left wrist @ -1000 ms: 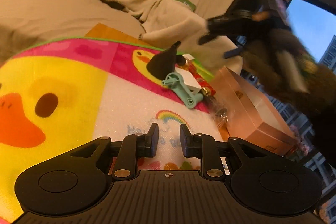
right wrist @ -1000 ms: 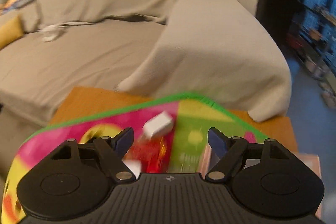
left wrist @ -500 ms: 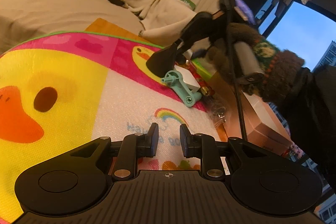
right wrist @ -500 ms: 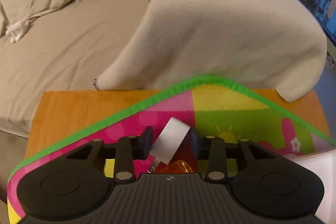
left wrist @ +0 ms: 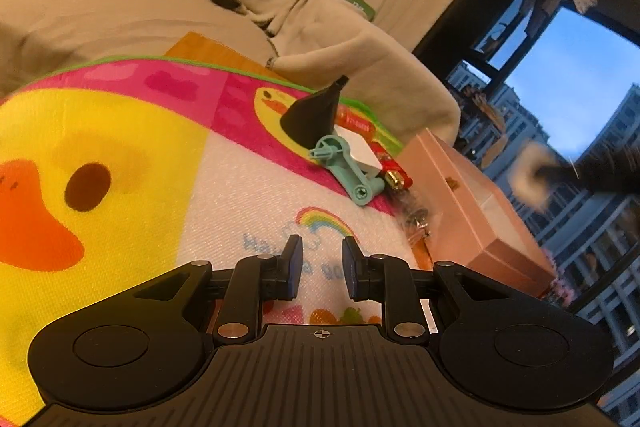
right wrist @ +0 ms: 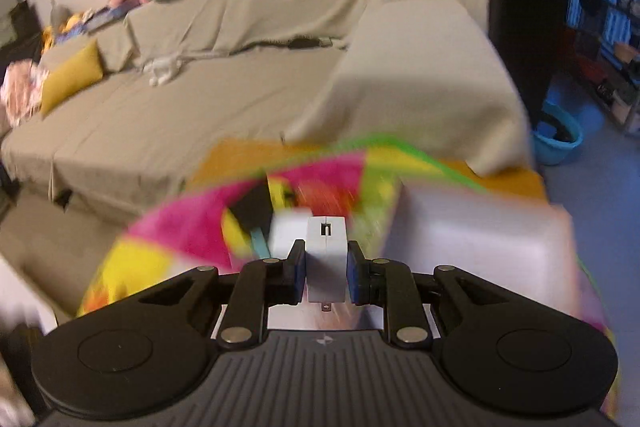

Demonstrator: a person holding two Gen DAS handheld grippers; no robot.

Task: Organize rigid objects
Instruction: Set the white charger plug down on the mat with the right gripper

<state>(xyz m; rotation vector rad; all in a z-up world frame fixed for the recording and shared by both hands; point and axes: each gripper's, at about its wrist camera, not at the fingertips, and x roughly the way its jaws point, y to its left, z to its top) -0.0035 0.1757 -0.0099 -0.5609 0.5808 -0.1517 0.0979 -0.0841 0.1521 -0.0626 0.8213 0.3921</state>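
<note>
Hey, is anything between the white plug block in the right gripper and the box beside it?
Nothing visible does. The right gripper is shut on the white plug block, and the pale box lies just to its right with no object between them, though motion blurs the view.

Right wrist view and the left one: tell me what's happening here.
A person is tidying small items with two handheld grippers. The right gripper is shut on a white plug adapter. The left gripper is shut and empty over the duck mat, where a black funnel and a teal part lie near a pink box.
</note>
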